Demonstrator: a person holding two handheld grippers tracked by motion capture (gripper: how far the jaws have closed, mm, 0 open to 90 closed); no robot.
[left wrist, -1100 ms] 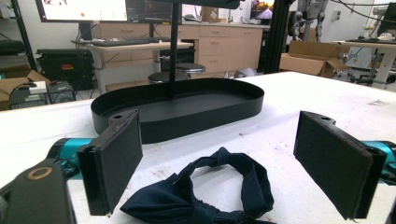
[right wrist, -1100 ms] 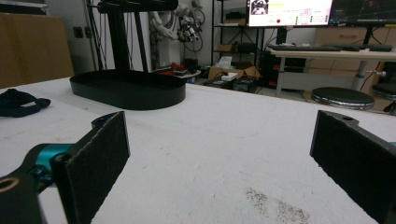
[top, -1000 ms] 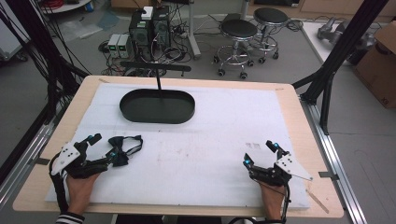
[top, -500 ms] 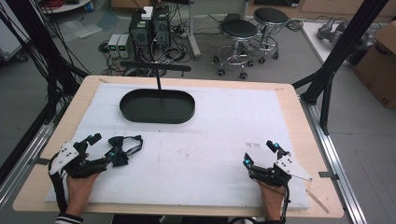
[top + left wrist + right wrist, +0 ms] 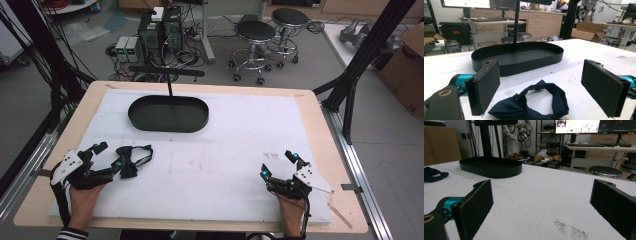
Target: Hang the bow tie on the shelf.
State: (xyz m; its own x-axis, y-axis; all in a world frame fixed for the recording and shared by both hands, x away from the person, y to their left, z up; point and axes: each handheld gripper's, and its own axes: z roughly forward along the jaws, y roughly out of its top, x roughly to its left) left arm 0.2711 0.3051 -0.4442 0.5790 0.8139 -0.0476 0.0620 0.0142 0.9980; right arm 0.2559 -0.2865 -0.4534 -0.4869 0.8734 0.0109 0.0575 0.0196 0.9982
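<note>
The left gripper has its fingers wide apart around the dark bow tie lying at seven o'clock on the tabletop. Best to close low over the knot, then likely carry it to the black tray at eleven. The right gripper, at five, is spread and holds nothing.

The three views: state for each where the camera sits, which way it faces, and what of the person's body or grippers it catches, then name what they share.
High view: above the person's side, looking forward and down on the table; both hands, left gripper, right gripper.
Left gripper view: on the left gripper, low, facing the bow tie and black tray; open jaws.
Right gripper view: on the right gripper, low, facing across the table; open jaws.
Shared: tray and bow tie.
</note>
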